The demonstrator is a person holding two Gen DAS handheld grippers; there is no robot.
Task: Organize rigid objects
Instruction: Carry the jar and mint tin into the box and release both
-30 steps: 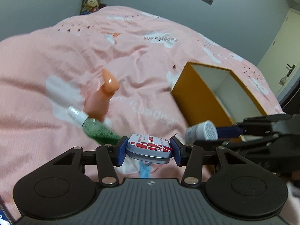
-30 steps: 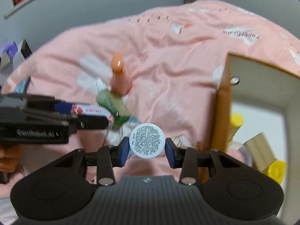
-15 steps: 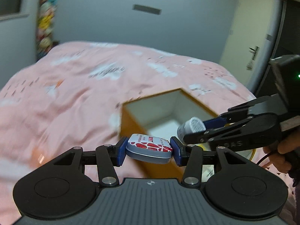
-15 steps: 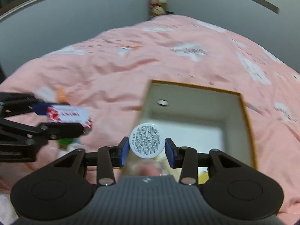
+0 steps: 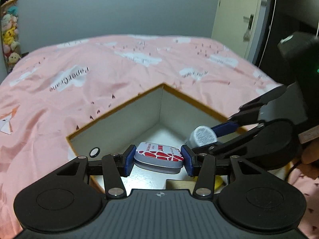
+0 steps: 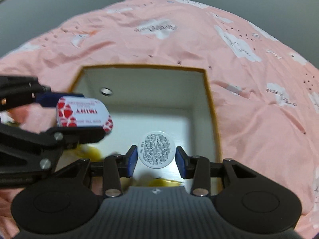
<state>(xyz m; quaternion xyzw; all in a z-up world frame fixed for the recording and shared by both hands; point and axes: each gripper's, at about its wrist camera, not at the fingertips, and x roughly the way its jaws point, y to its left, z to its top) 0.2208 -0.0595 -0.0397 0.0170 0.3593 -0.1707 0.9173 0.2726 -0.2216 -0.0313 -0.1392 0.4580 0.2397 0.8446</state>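
My left gripper [image 5: 158,158] is shut on a flat white tin with red marks [image 5: 158,155]; the same tin [image 6: 83,114] shows at the left of the right wrist view. A small round white jar [image 6: 157,152] with fine print on its end sits clamped in my right gripper [image 6: 157,158], and the jar [image 5: 202,138] appears at the right in the left wrist view. Both grippers hang over the open orange-rimmed box [image 5: 123,109] with white inner walls [image 6: 139,85] on the pink bed.
Yellow items [image 6: 161,182] and a wooden block [image 5: 179,184] lie on the box floor. A round hole [image 6: 106,91] pierces one box wall. The pink quilt [image 5: 79,75] spreads all around. A person's hand [image 5: 310,155] shows at the right. A door [image 5: 235,20] stands beyond the bed.
Both grippers have swung from the loose bottles on the quilt over to the box, carrying the tin and the jar. The bottles are out of view now.
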